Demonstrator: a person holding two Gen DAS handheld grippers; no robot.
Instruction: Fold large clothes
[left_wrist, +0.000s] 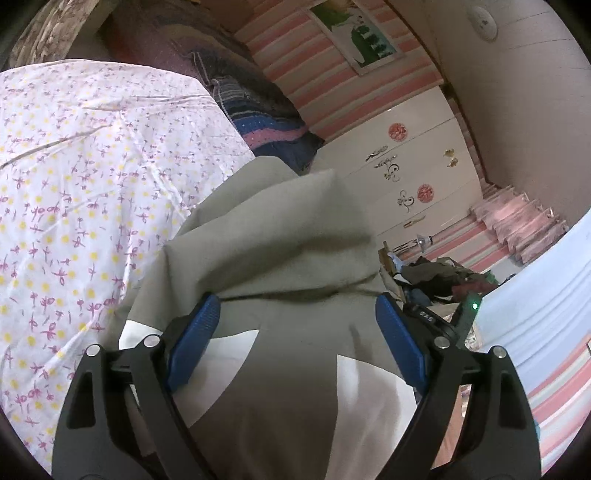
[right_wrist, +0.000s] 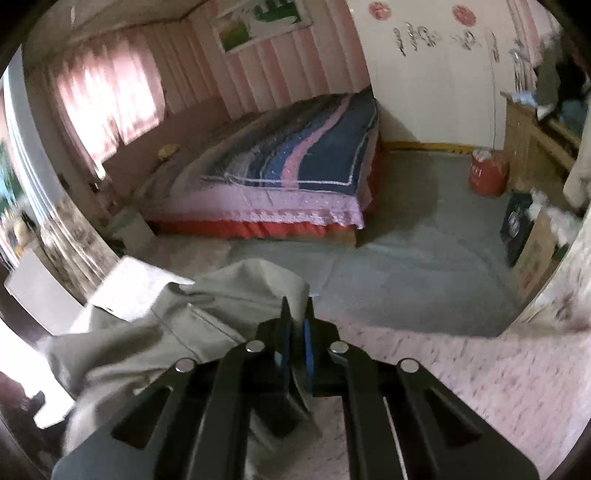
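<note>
Right tongs (right_wrist: 296, 317) pinching grey garment (right_wrist: 155, 332), left tongs (left_wrist: 295, 314) spread, no legible writing

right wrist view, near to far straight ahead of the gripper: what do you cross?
right gripper shut on grey garment → grey floor → bed with blue-pink quilt → pink striped wall → framed picture.
</note>
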